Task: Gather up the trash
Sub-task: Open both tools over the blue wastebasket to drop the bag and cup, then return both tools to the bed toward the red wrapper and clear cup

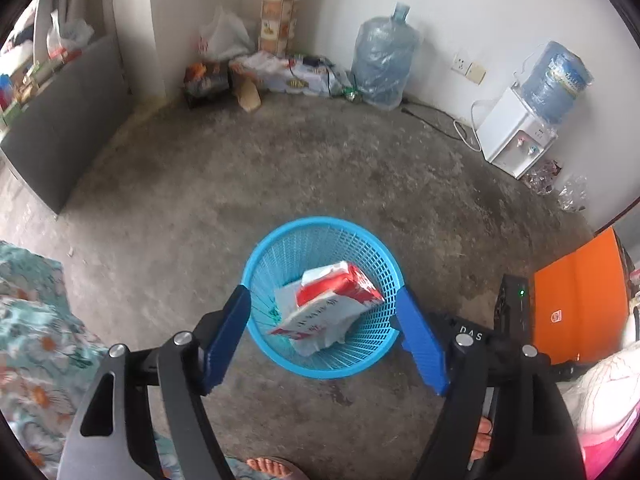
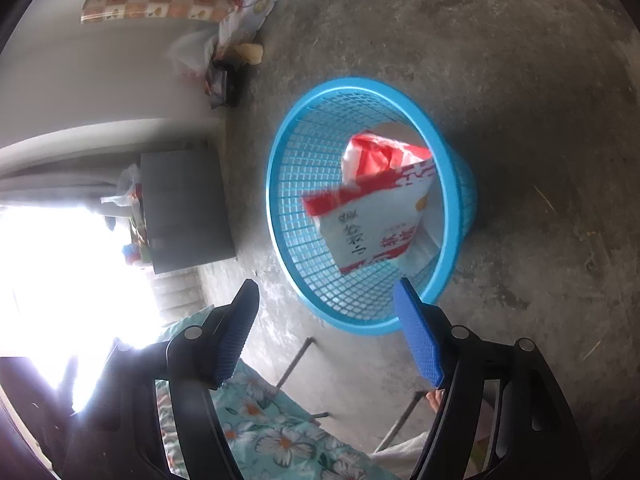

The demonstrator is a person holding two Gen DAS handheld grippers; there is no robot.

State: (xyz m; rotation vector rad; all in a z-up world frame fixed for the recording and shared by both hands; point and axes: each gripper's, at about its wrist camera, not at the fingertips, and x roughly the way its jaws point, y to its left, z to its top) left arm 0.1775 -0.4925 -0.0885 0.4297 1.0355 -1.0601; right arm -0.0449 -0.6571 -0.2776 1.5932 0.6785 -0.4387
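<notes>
1. Two handheld grippers, each with blue ribbed pads on black arms, hover above a blue mesh basket (image 1: 320,364) that stands on a bare concrete floor (image 1: 280,168).
2. Nearest the basket, the left gripper (image 1: 324,298) has its jaws spread wide, one pad on each side of the basket's rim, gripping nothing.
3. Seen from the other camera, the right gripper (image 2: 326,296) is also spread wide and empty, poised over the near rim of the basket (image 2: 280,216).
4. Inside the basket lie the trash items: a white and red packet (image 1: 324,316) with printed characters, resting on a crumpled red and white wrapper (image 1: 340,278).
5. Beside the basket, on the person's side, a floral cloth (image 1: 36,320) covers something low; a sandalled foot (image 1: 272,468) shows near it.
6. Right of the basket sits an orange box (image 1: 580,296).
7. Well beyond the basket, a white water dispenser (image 1: 516,132) carries a blue bottle.
8. Farthest from the basket, by the wall, stand a wrapped water jug (image 1: 380,60), plastic bags (image 1: 224,36) and a dark cabinet (image 1: 68,120).
</notes>
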